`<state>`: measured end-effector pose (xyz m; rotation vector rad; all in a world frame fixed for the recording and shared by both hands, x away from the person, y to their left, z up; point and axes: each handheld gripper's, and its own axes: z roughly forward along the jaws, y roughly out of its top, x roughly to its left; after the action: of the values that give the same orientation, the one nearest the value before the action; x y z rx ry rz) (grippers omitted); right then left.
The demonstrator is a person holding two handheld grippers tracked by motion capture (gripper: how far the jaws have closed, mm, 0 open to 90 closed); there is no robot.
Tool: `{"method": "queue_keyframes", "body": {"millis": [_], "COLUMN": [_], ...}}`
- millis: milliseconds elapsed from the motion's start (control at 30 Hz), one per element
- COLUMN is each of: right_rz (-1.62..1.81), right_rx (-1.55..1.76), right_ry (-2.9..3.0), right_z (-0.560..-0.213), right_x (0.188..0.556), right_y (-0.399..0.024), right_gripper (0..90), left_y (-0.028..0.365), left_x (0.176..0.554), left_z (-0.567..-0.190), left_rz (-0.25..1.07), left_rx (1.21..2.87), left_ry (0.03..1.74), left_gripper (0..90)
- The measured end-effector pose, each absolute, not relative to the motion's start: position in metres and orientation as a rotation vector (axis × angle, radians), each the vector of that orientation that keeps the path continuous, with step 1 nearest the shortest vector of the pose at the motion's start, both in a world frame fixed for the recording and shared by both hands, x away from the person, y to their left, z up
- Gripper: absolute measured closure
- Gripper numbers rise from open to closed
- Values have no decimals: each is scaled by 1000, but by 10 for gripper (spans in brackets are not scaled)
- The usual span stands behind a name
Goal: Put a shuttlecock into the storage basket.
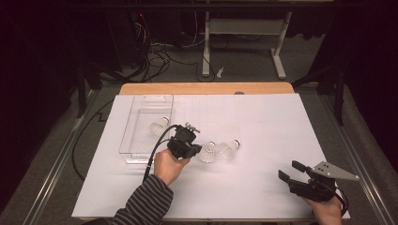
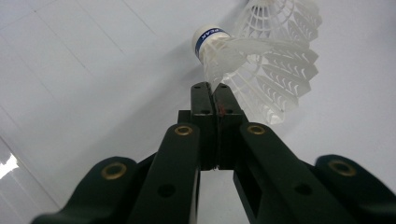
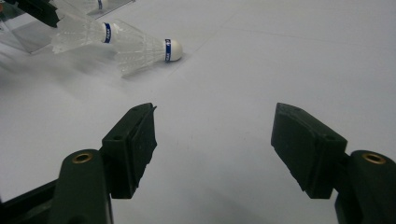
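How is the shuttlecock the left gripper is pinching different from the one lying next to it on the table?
The white plastic shuttlecock with a blue band is pinched by its skirt edge in the shut left gripper; the second white plastic shuttlecock lies free on the white table, with nothing gripping it. The pinched one sits nearer the clear plastic tray; the free one lies farther right. Both look alike: white mesh skirt, white cap, blue band.
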<state>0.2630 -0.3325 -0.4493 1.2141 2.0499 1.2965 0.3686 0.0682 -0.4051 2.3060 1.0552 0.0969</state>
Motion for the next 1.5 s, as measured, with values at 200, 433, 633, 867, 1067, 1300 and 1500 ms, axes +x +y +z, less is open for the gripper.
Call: {"method": "queue_keyframes", "body": {"millis": [200,433,633,867,1067,1300,1500], "right_rz": [1297,1297,1298,1298,1297,1297,1297], "right_rx": [1209,1207,1208,1204,1203,1204,1203], "right_ry": [2053,2053,2053,2054,2056,2055,2058], "right_z": [-449,-449,-449,-449,-450,-450,-450], "right_x": [263,263,263,263,263,263,263], "right_y": [-332,-332,-332,-331,-331,-331,-331], "right_gripper": [311,311,310,309,309,309,309], "left_y": [71,74,76,79,81,83,85], "left_x": [367,367,366,364,364,363,362], "left_z": [-402,-400,-397,-394,-392,-390,-387], "left_rz": [92,78,71,55,48,38,37], "left_rx": [2295,2274,2266,2253,2249,2238,2232], "left_ry": [1049,1044,1039,1030,1029,1026,1027], "left_gripper": [894,895,895,896,896,897,896]}}
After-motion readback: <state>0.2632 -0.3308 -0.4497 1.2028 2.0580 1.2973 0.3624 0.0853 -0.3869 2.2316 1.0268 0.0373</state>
